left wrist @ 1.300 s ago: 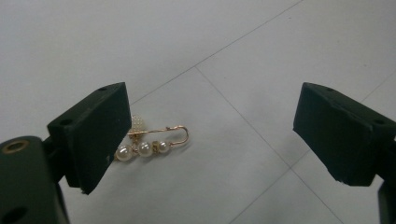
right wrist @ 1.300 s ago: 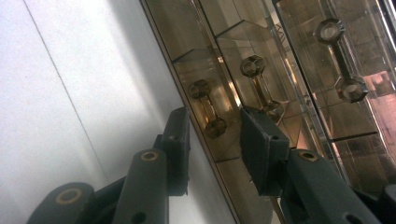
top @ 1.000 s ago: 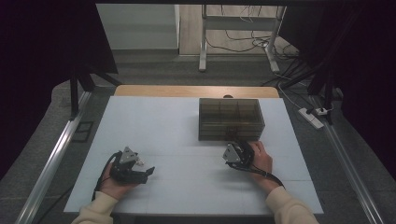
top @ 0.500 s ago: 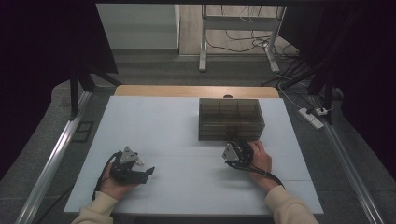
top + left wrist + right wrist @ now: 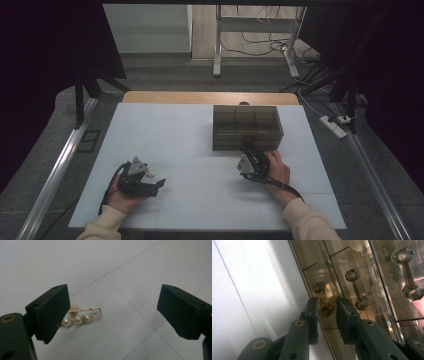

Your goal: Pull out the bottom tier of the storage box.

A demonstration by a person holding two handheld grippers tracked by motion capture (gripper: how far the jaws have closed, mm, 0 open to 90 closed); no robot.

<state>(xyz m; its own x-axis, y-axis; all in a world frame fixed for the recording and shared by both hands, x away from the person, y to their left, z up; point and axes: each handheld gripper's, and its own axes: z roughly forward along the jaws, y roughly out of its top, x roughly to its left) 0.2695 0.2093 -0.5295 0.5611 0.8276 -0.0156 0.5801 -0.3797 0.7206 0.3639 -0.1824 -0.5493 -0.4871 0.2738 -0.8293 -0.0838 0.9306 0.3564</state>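
The right gripper's (image 5: 325, 312) fingers, just narrowing around the lower drawer handle (image 5: 323, 298), weren't yet clamped; they could slip off. The left gripper's (image 5: 117, 312) fingers stood wide apart.

The high view looks forward and down from above the person's side onto the white counter (image 5: 190, 150), with the smoky transparent plastic drawer box (image 5: 246, 127) at two o'clock. The left gripper view looks steeply down, close to that counter. The right gripper view sits very near the box's front (image 5: 362, 285), which it shares with the high view.
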